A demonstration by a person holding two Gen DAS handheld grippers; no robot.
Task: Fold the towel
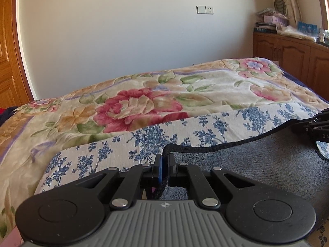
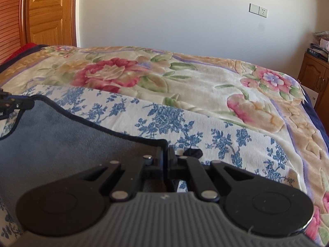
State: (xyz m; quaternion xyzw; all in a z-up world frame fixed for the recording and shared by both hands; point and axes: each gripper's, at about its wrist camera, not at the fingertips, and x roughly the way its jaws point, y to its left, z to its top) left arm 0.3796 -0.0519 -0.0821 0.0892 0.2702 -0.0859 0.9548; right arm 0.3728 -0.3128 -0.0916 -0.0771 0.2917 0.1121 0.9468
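**Grey towel held by two corners above the bed**

Nearest the left wrist camera, the left gripper [image 1: 164,160] has its jaws pressed together on the dark piped edge of the grey towel [image 1: 257,164], right at a corner; the piping runs down between the fingers and the cloth falls away to the right. In the right wrist view the right gripper [image 2: 166,154] is likewise pinched shut on the towel's [image 2: 61,144] other near corner, with the grey cloth spreading off to the left of the jaws. A small dark loop or tag [image 2: 193,152] pokes out just beside the right fingers — what it belongs to is hard to tell.

The towel hangs stretched between the two tools, its black-bound top edge sagging in a shallow curve. Each gripper shows at the far edge of the other's view: the right one [image 1: 320,127] at the right rim of the left camera, the left one [image 2: 12,103] at the left rim of the right camera.

Behind the towel lies a white cloth with a blue floral print [image 1: 144,140], and beyond that a cream blanket with large pink and red flowers [image 1: 144,100] covering the bed. Further back — a plain white wall with a switch and socket plate [image 1: 204,9], a wooden door [image 2: 49,10], and a wooden cabinet [image 1: 287,49] stacked with books and bags.
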